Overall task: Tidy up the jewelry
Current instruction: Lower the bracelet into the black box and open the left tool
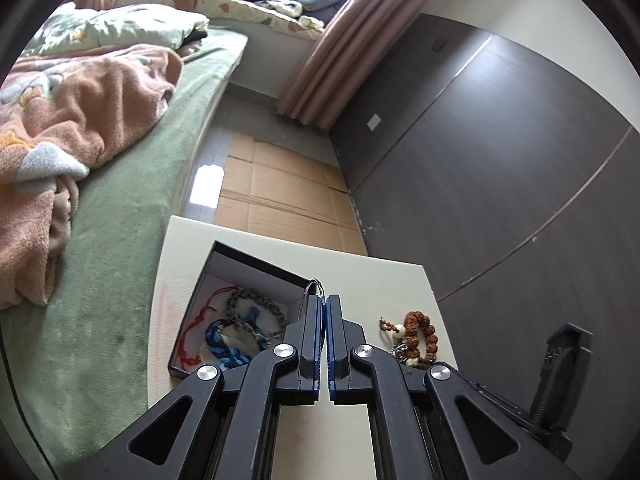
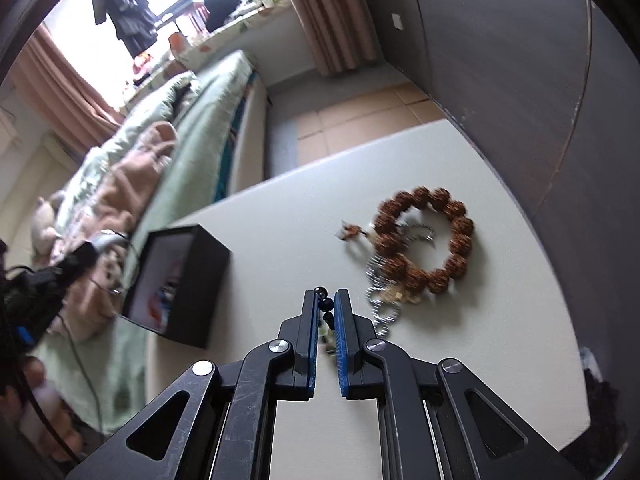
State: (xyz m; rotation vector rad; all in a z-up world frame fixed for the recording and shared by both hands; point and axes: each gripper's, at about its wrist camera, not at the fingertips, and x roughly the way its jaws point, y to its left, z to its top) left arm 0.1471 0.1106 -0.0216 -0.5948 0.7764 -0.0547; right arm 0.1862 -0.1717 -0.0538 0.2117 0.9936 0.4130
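Bedroom corner, with a white tabletop pushed against a green-covered bed and a dark wardrobe wall on the other side. On that tabletop, near the bed edge, an open black box with jewelry already inside.

Left gripper: jaws pressed together to a sliver, pinching a thin wire loop at the very tips, just above the near corner of the box. Right gripper: jaws narrow, clamped on a short string of dark beads, raised off the table between the box and the loose pile.

Step in hand, by the look of it: carrying both pieces to the box. To do it well:
- Hold each pinch firm until the piece hangs over the box's open mouth, not over its rim.
- Bring the wire loop in first, being closest; lower before letting go, so nothing bounces out.
- Swing the dark beads across with the dangling end clear of the box wall.
- Drop onto a bare patch of the lining, away from the braids, to avoid tangles.

Count:
- One box.
- Three pieces inside: one red cord, one blue braid, one grey braid.
- Two pieces in the jaws, one per gripper.
- On the table, well apart from the box: one brown bead bracelet and one silver chain touching it, plus pale bits too blurred to count.
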